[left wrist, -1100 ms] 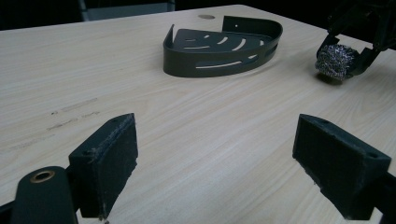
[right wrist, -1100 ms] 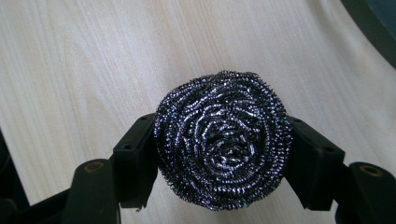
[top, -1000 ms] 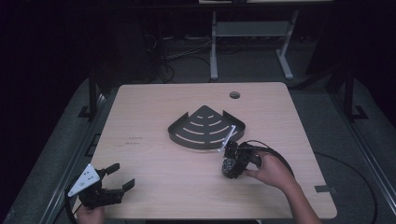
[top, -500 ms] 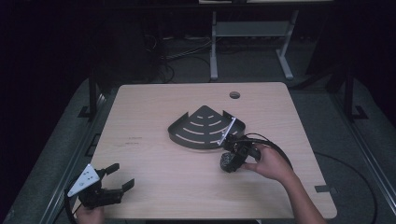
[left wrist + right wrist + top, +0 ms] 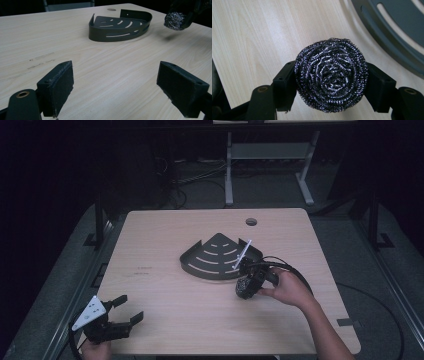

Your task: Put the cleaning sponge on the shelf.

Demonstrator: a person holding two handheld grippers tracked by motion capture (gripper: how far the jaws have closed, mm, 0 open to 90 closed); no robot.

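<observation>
Just beside the dark slotted tray (image 5: pixel 216 257), above the table (image 5: pixel 165 235): steel scourer (image 5: pixel 331 78) clamped between right gripper (image 5: pixel 245 289) jaws. Near front left corner: left gripper (image 5: pixel 127 316), jaws wide, nothing between.

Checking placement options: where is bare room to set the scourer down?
Bare wood lies left of the tray out to the left gripper, and behind it toward the hole. It is tight at the right gripper, shut on the scourer.

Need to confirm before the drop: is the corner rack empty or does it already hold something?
Empty. The corner rack shows only its bare slotted floor; the steel scourer sits clamped in the right gripper, outside it.
</observation>
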